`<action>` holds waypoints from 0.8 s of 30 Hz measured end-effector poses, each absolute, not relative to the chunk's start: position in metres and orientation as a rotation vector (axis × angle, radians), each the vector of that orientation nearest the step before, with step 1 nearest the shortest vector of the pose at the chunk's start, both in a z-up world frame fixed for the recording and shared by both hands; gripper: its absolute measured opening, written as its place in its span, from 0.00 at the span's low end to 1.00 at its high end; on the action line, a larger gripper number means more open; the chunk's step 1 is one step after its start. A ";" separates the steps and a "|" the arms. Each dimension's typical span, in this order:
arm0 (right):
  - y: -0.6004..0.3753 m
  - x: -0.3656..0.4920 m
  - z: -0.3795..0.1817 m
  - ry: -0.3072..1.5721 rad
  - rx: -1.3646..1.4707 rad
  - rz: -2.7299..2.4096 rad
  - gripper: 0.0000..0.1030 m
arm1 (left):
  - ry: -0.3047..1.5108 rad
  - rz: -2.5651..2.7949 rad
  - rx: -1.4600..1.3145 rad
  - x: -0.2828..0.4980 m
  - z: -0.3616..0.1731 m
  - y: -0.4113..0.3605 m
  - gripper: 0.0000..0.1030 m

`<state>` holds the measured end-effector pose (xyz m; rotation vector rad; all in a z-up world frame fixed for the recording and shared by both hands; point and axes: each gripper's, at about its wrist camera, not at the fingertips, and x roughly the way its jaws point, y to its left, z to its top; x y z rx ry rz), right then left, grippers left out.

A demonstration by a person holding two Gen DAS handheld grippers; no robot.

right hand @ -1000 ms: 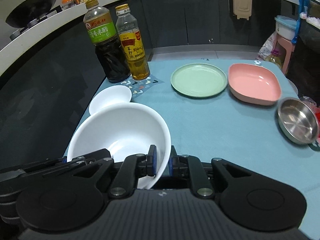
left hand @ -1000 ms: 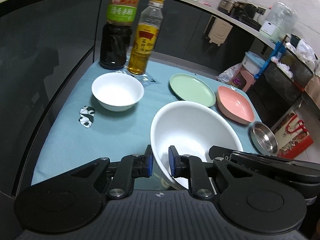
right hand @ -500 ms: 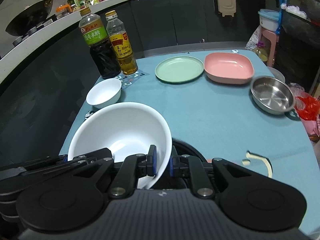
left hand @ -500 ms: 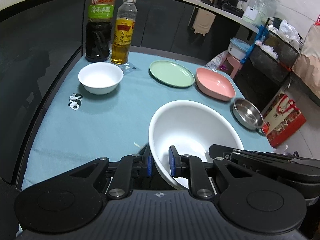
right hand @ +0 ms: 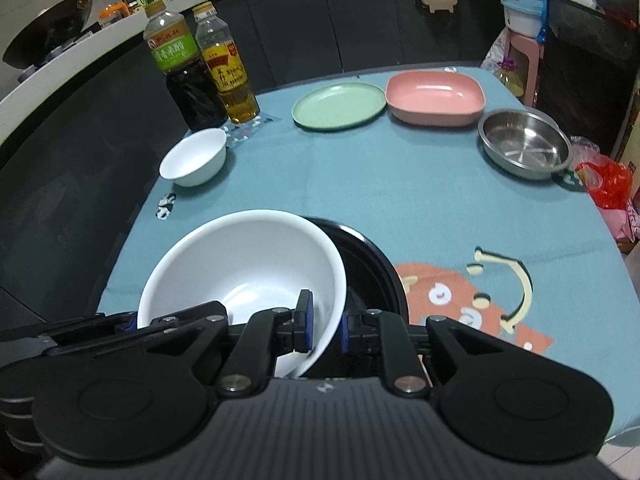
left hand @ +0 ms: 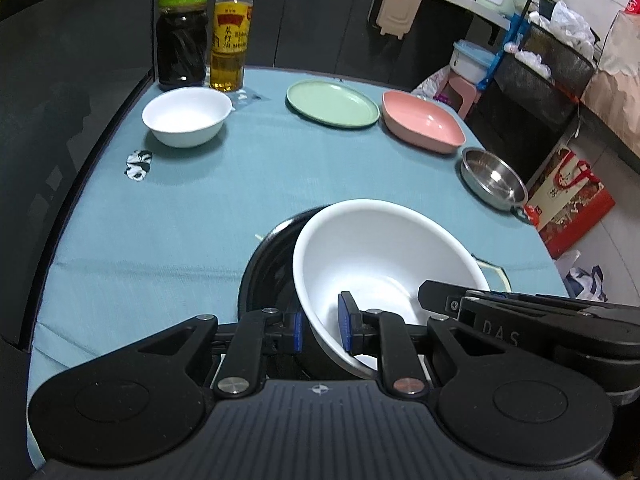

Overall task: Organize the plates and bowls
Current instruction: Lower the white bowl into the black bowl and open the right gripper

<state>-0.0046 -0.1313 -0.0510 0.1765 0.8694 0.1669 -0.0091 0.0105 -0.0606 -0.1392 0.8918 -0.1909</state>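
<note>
A large white bowl (left hand: 384, 248) (right hand: 248, 264) hangs tilted over a black dish (left hand: 272, 264) (right hand: 372, 264) near the table's front edge, its lower side down inside the dish. My left gripper (left hand: 321, 326) is shut on the bowl's left rim. My right gripper (right hand: 325, 328) has the right rim between its pads and its jaws are opening, with the pads still against the wall. Farther back stand a small white bowl (left hand: 186, 120) (right hand: 194, 156), a green plate (left hand: 332, 104) (right hand: 338, 106), a pink dish (left hand: 422, 124) (right hand: 434, 98) and a steel bowl (left hand: 492, 178) (right hand: 524, 144).
A dark vinegar bottle (left hand: 182, 28) and an oil bottle (left hand: 230, 32) stand at the back left of the blue tablecloth (left hand: 160, 232). Off the right edge are a red gift bag (left hand: 568, 204) and a pink stool (right hand: 520, 60). A dark cabinet wall runs behind.
Both grippers have drawn back toward the near edge with the large white bowl. The black dish has come into view beneath it, and the bowl has sunk into it.
</note>
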 end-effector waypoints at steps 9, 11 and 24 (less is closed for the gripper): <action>-0.134 -0.002 -0.066 0.909 0.174 0.151 0.16 | 0.944 -0.196 -0.125 -0.004 -0.076 0.007 0.15; -0.134 -0.001 -0.068 0.916 0.174 0.149 0.16 | 0.951 -0.196 -0.124 -0.002 -0.078 0.007 0.15; -0.135 0.005 -0.075 0.924 0.163 0.135 0.16 | 0.978 -0.173 -0.099 0.008 -0.087 0.006 0.16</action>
